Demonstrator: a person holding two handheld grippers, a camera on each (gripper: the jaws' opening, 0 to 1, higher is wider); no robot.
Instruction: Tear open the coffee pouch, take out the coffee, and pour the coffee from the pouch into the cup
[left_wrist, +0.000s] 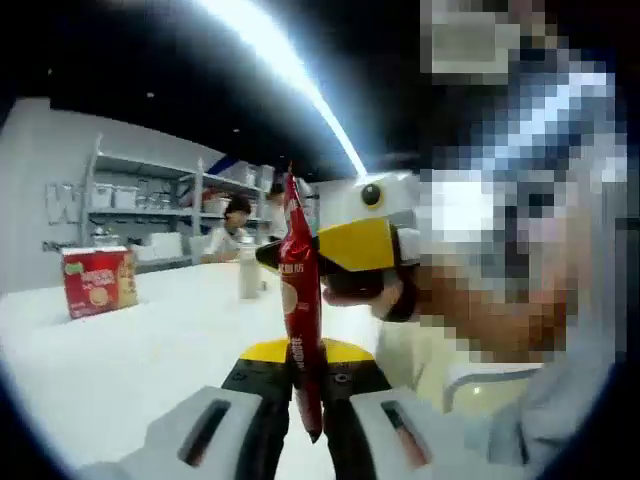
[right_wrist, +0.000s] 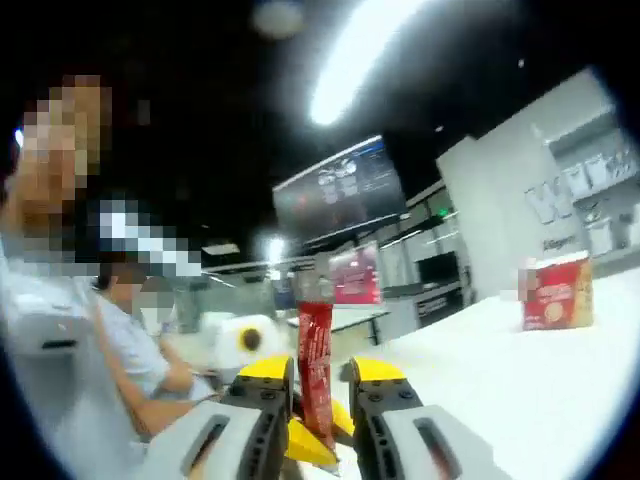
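Left gripper view: we clamp the upright pouch low in our left gripper; our right gripper pinches it near the top, ready to tear.

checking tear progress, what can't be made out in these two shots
- Coffee pouch top: left gripper view, the right claw covers where a tear would be.
- Pouch lower end: right gripper view, hidden between claws.
- Red box print: too small, blurred.
- Cup: cannot identify.
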